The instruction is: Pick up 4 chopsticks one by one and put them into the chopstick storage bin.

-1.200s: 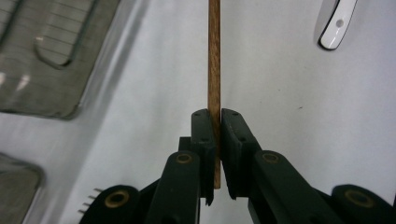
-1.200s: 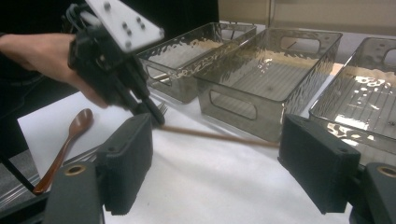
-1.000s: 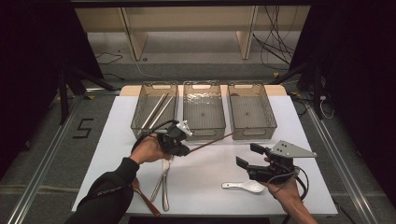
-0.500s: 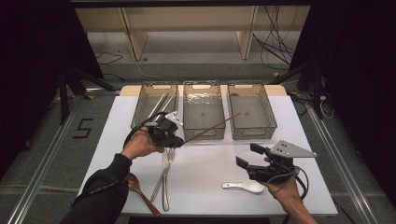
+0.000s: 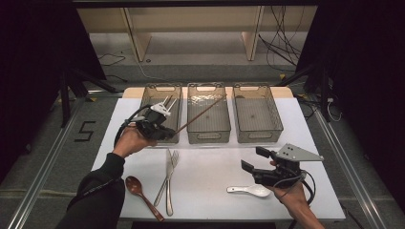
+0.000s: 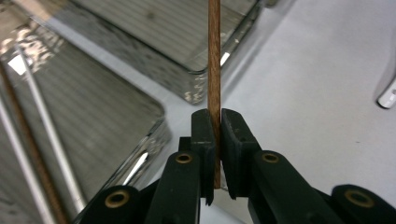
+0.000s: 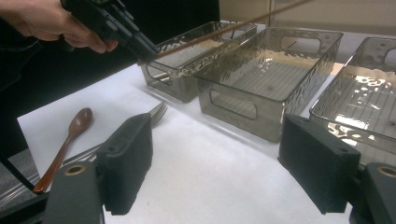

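Clearly, the step in hand is to sort a wooden chopstick [image 5: 199, 114] into one of the three bins, and the left hand-held gripper [image 5: 160, 130] has its jaws fully closed on one end of it. In the left gripper view the stick [image 6: 214, 70] stands pinched between the two black pads, thin, round and reddish brown. It is held in the air, rising at a slant from the front edge of the left bin [image 5: 162, 112] across the middle bin [image 5: 207, 114].

The left bin already holds long thin utensils, some silvery and one brown like this stick, so I judge that it belongs there. To do it well, the person should turn the stick along the length of the bin, lower it inside the walls, and release only when it is low, because a round stick rolls easily and the grip is at one end only.

All three bins are smoky transparent plastic, rectangular, with ribbed floors and cut handles. On the white counter [image 5: 210, 167] lie a dark wooden spoon [image 5: 142, 192], a steel knife and fork [image 5: 170, 176], both shiny, and a white ceramic soup spoon [image 5: 249, 191]. The right bin [image 5: 257, 113] looks empty.

The right hand-held gripper [image 5: 255, 160] hovers over the counter beside the soup spoon, jaws wide apart, holding nothing.
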Tool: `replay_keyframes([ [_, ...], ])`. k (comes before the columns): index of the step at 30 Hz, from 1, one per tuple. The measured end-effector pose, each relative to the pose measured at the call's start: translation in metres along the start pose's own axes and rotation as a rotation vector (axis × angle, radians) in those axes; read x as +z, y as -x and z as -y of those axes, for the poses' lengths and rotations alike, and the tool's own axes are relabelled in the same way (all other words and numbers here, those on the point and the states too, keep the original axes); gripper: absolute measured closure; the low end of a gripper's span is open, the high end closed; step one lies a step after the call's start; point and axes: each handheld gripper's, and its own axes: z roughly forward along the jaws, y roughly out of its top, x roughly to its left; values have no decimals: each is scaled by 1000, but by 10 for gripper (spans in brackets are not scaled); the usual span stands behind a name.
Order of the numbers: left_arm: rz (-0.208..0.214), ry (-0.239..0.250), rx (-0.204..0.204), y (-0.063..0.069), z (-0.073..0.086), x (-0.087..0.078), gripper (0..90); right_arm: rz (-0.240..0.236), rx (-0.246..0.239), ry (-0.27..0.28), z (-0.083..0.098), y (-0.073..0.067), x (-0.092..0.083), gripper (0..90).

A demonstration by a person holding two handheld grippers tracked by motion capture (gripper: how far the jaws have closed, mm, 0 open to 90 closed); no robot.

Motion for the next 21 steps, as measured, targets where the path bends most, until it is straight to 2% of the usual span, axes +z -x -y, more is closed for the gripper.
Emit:
replay_keyframes([
  [7,-40,33,-87,-24,14,-7,837,-1,0,-1,0,0,0,268],
  [11,-71,48,-117,-34,19,-10,837,-1,0,-2,0,0,1,268],
  [21,-106,73,-185,-51,29,-13,836,-2,3,-3,0,0,1,268],
])
